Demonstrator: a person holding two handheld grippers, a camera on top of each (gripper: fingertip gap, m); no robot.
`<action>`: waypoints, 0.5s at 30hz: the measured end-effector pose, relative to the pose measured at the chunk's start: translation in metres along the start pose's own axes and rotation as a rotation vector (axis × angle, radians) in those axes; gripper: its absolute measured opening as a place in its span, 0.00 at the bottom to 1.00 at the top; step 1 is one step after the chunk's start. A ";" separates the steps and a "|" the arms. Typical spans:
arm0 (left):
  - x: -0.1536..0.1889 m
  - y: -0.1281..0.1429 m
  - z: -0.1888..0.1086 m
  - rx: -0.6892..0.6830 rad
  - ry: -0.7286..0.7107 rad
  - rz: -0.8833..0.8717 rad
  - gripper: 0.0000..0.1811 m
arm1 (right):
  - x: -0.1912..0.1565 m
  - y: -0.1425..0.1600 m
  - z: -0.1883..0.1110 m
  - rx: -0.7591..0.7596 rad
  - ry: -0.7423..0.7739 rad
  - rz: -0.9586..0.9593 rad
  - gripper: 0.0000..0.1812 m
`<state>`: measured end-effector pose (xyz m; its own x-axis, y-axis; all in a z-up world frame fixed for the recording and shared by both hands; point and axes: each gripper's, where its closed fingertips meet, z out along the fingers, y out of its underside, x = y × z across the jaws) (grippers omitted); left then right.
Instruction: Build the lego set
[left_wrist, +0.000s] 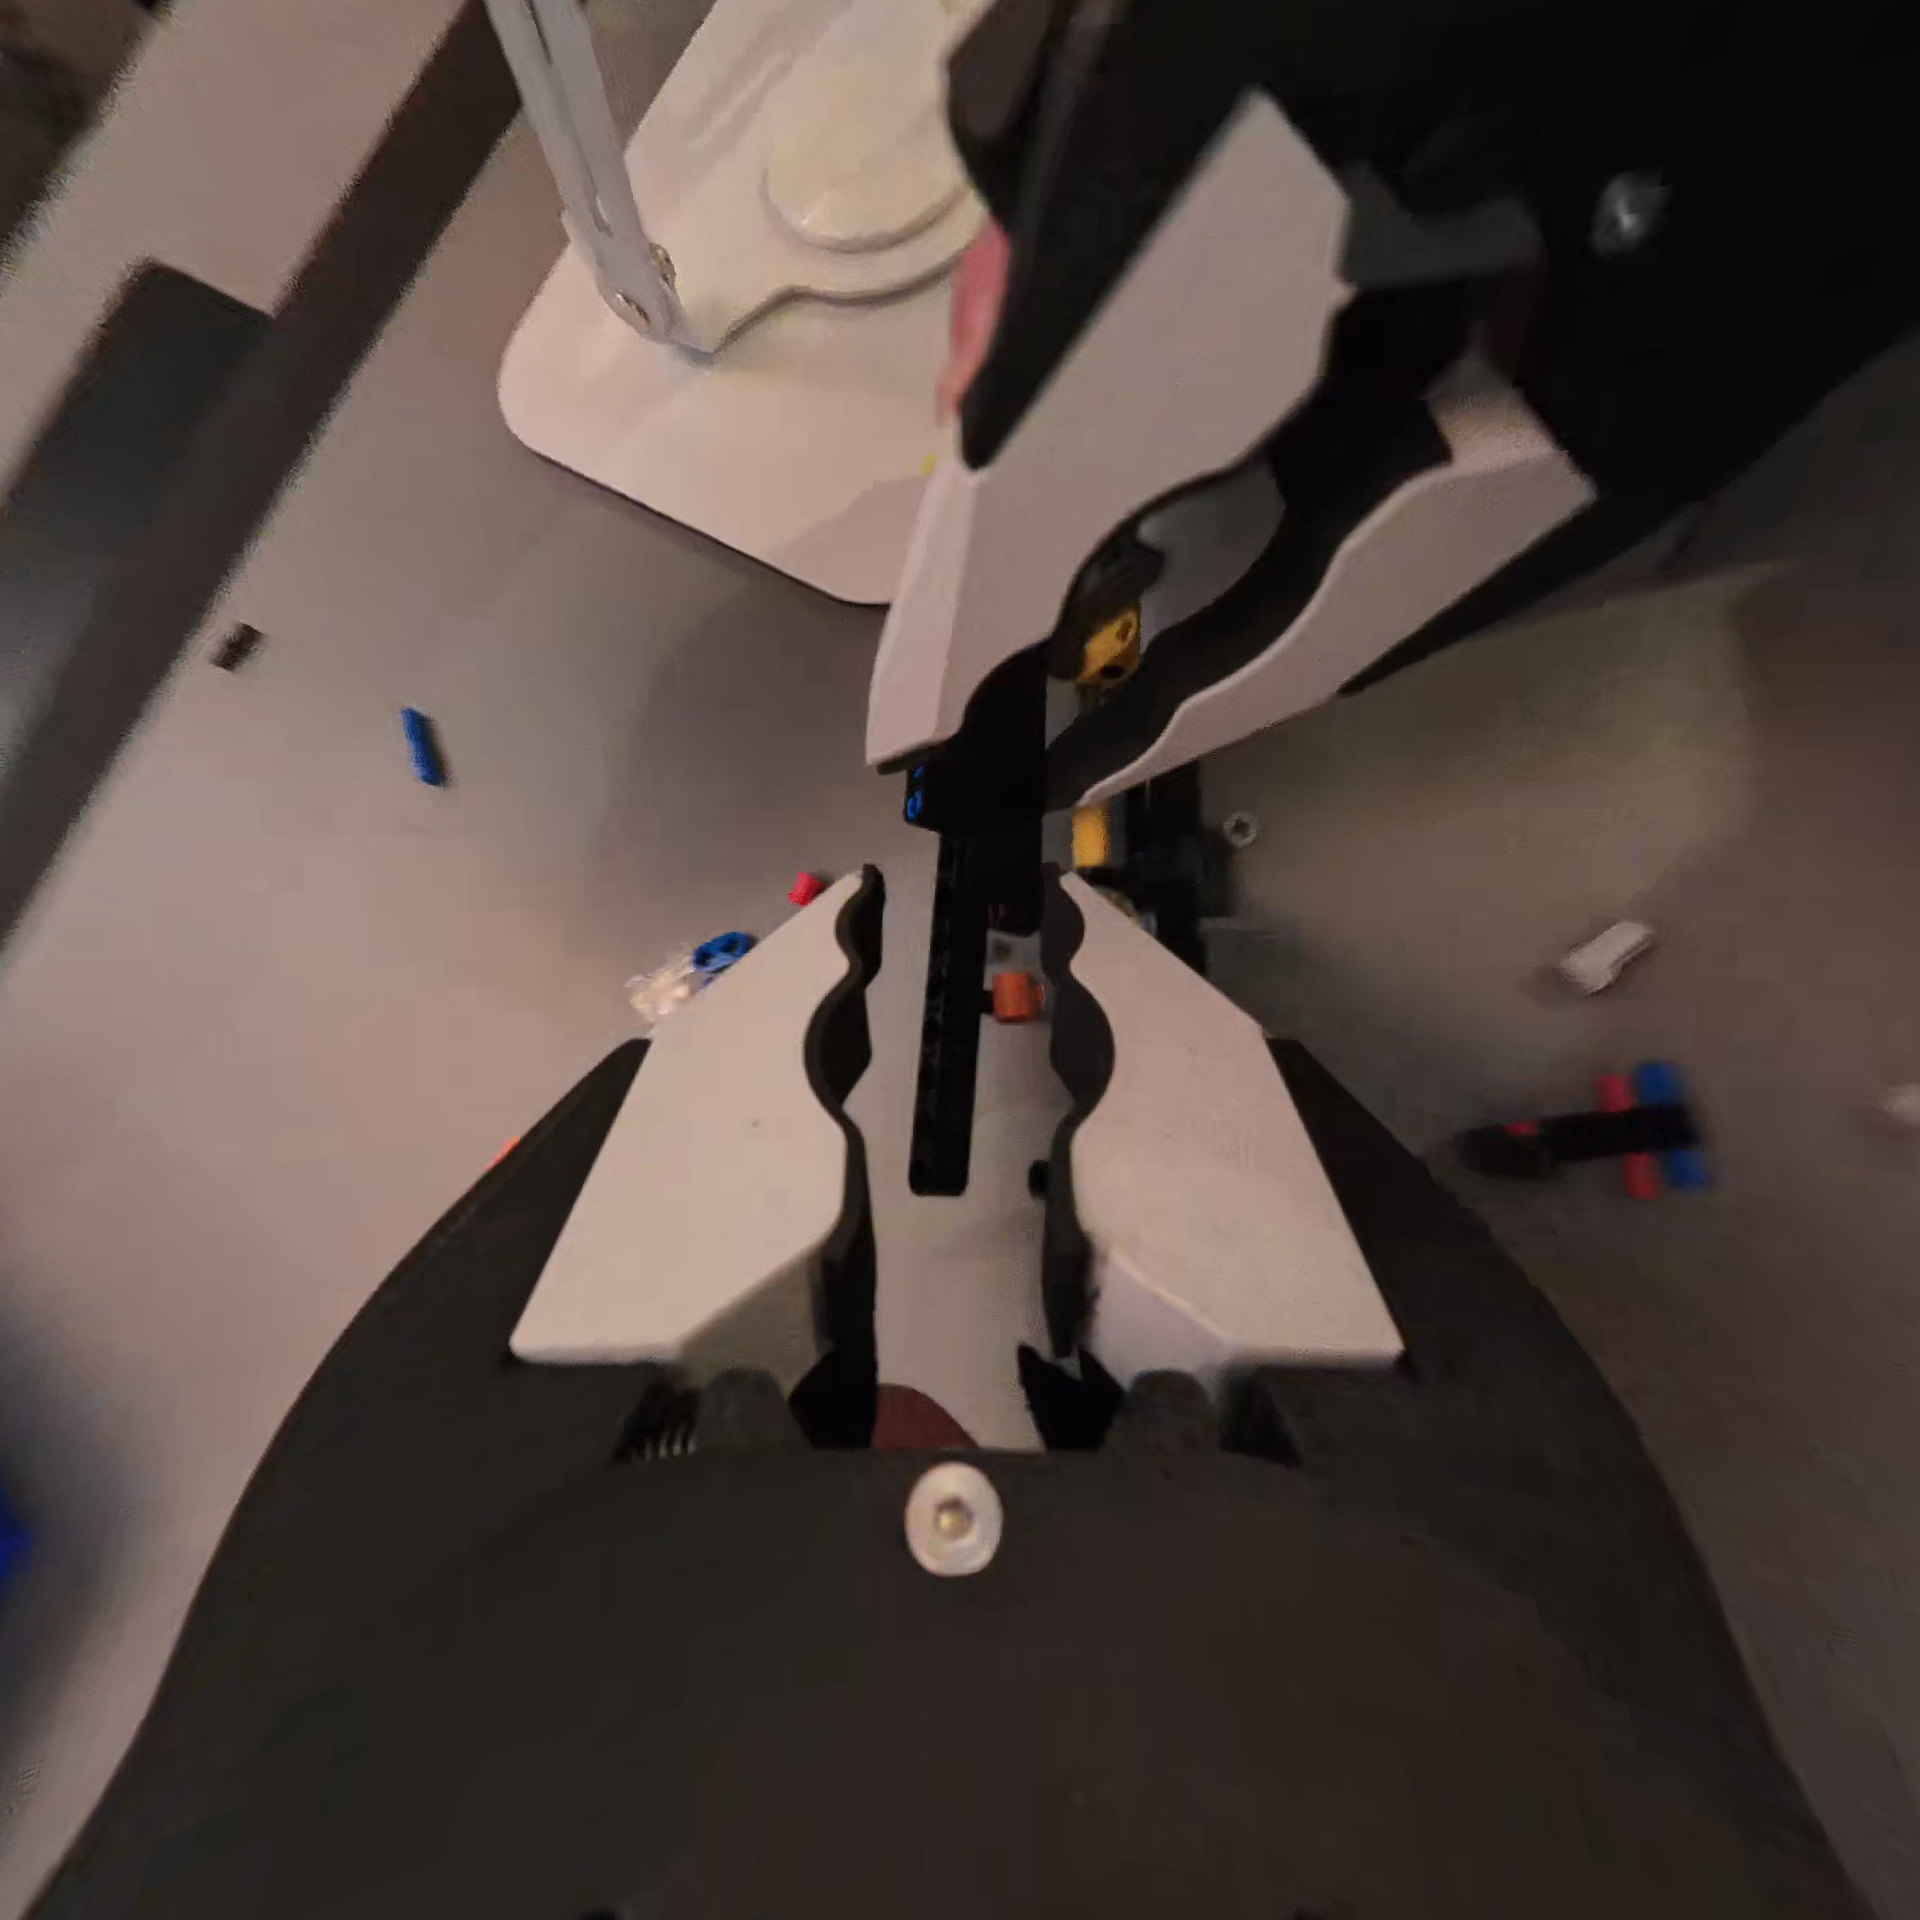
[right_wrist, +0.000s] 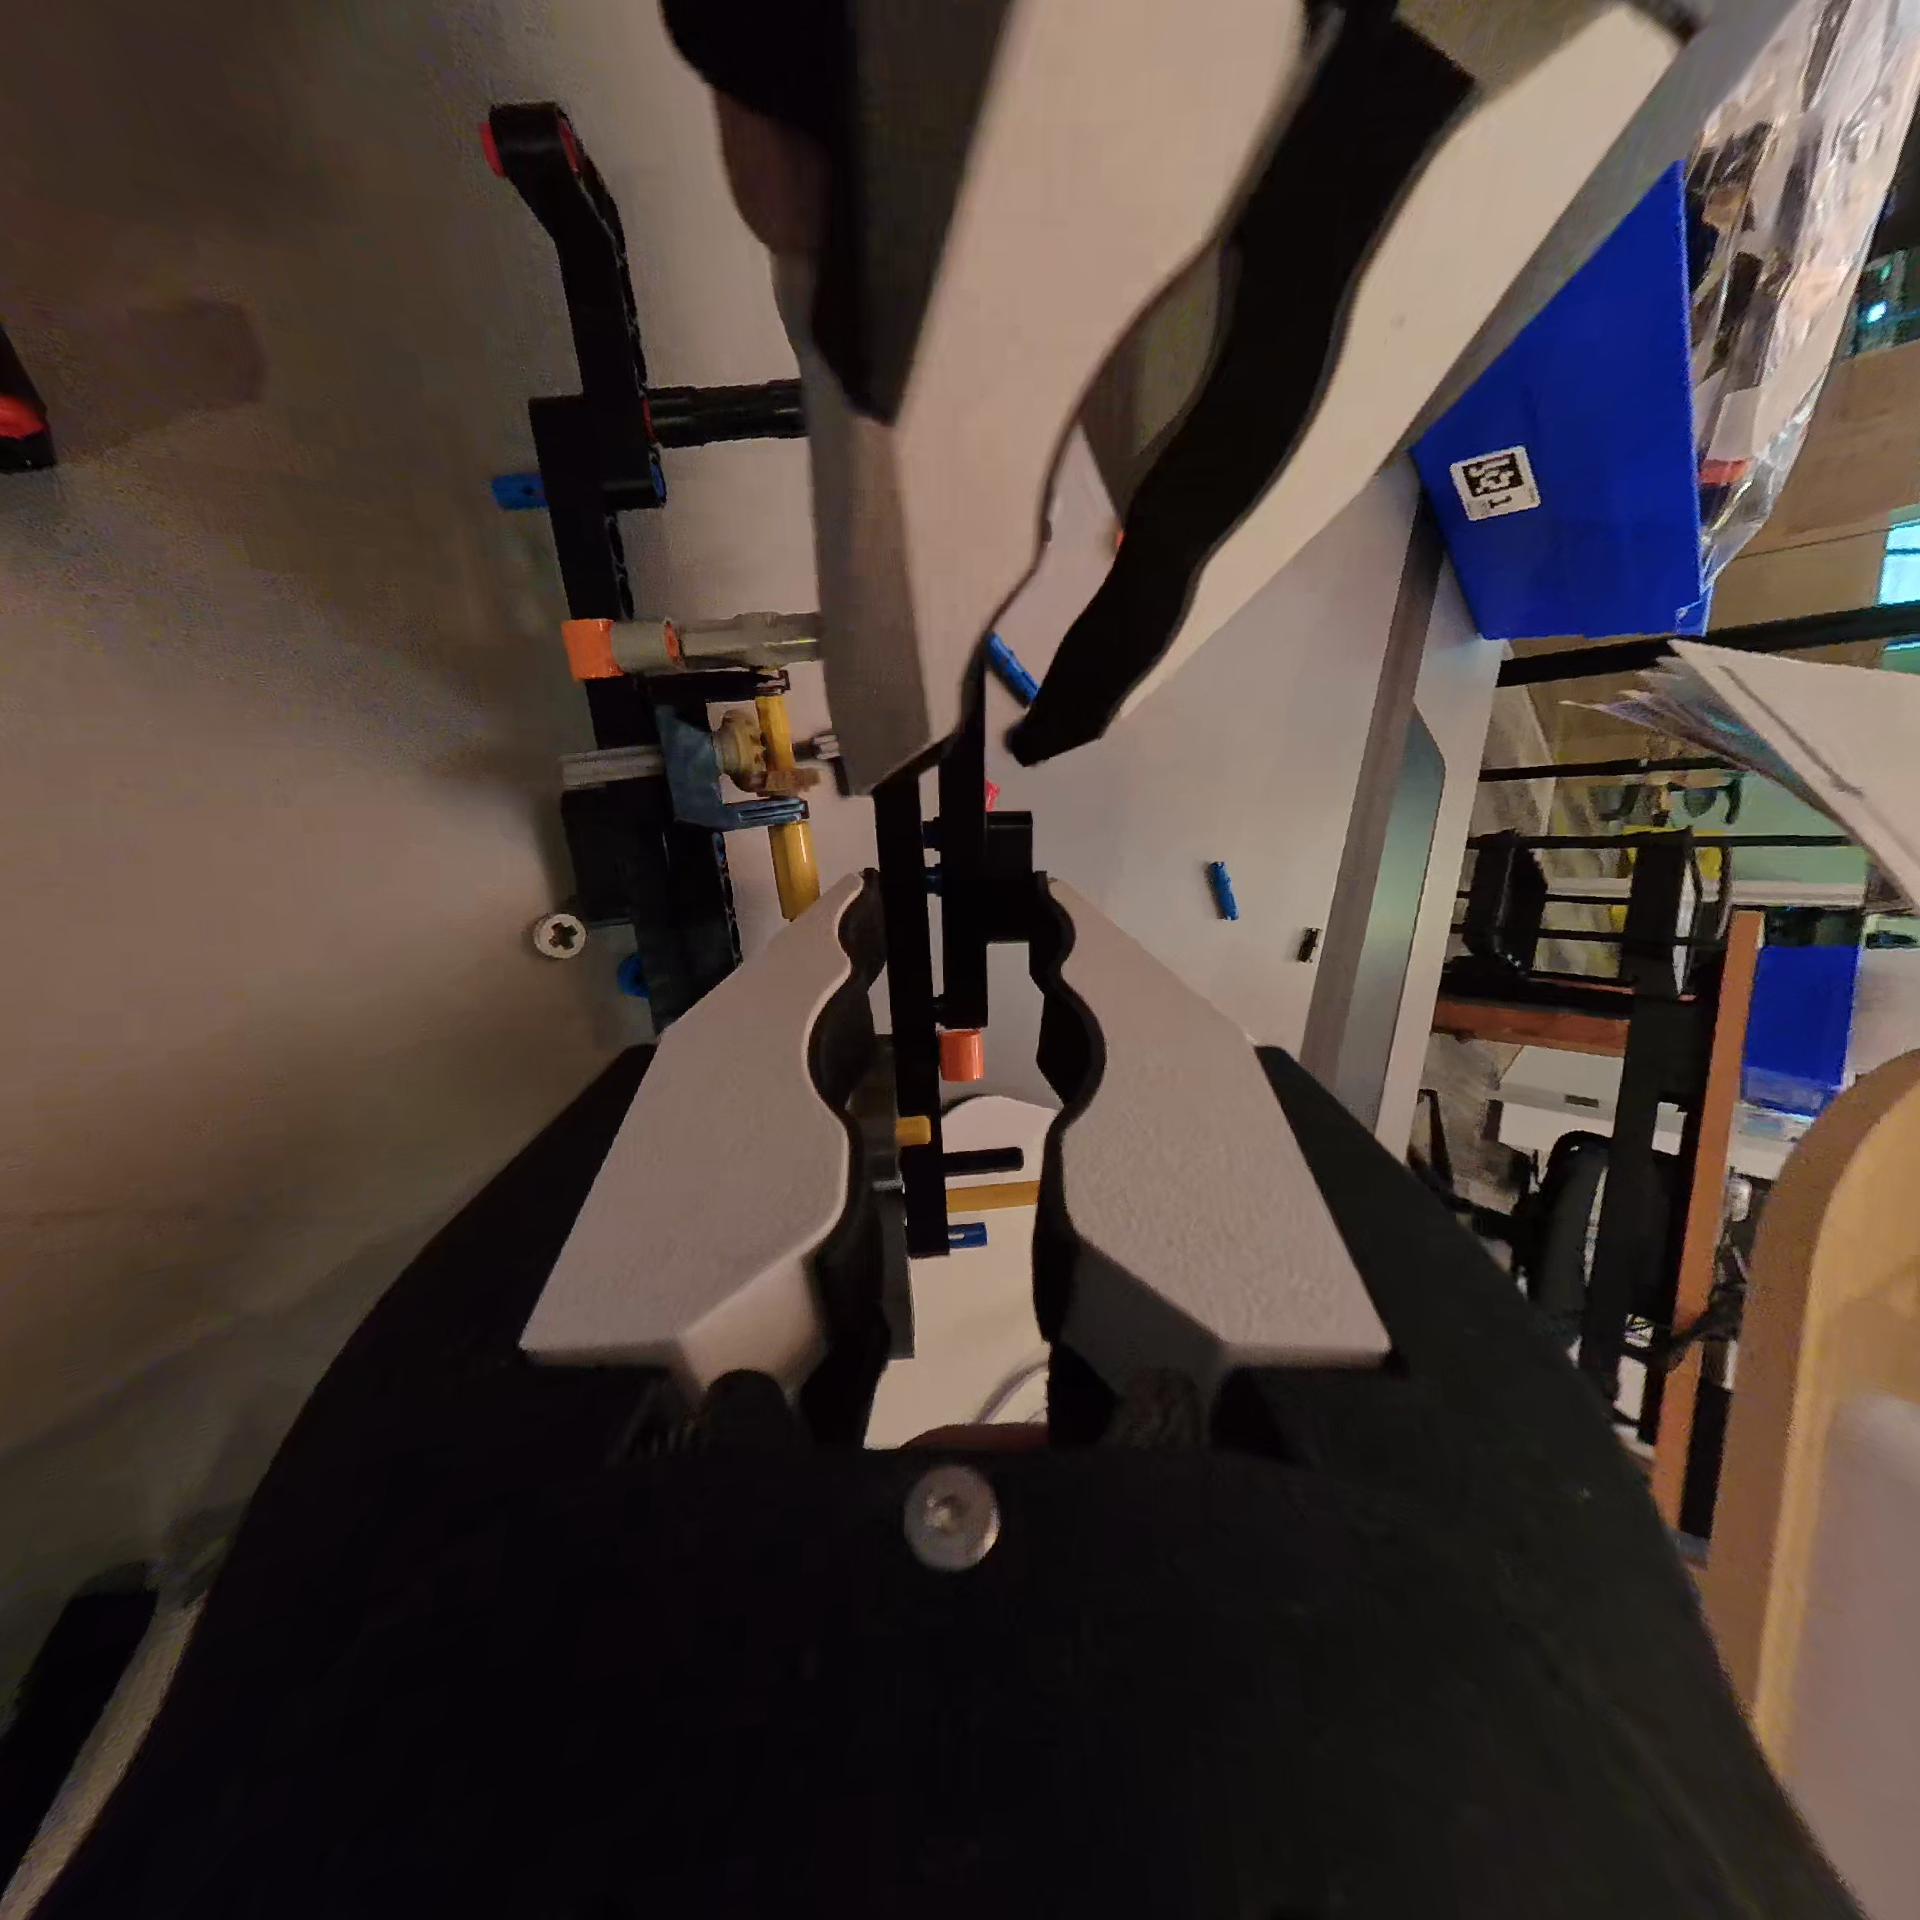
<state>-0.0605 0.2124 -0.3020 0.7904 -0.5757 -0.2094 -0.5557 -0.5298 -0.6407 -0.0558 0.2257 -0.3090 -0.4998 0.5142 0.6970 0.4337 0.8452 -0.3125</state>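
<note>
1. Left claw (left_wrist: 961, 894) stands narrowly apart around a black beam (left_wrist: 951, 1039) without clear contact; closing off-centre could twist the beam.
2. Right claw (right_wrist: 951, 894) pinches the black assembly (right_wrist: 925, 1039) mid-air above the worktop (left_wrist: 520, 831); a hard push may slip it out.
3. Loose pins (left_wrist: 421, 743) could scatter.

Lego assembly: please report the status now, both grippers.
Left hand-held gripper open around black beam. Right hand-held gripper shut on black lego assembly, off the table. Loose pieces scattered, none blocking.
</note>
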 end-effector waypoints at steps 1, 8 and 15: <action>0.002 0.002 0.000 -0.028 -0.029 0.068 0.16 | 0.000 0.001 0.000 -0.008 -0.003 0.010 0.14; -0.001 0.002 0.003 -0.065 -0.150 0.209 0.11 | 0.003 0.002 -0.002 -0.028 0.015 0.037 0.14; 0.003 0.005 0.005 -0.037 -0.153 0.242 0.10 | 0.000 0.002 -0.001 -0.044 0.021 0.005 0.13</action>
<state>-0.0593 0.2115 -0.3095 0.6618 -0.5889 -0.4639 -0.7397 -0.4127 -0.5315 -0.0543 0.2270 -0.3091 -0.4825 0.5144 0.7089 0.4688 0.8353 -0.2871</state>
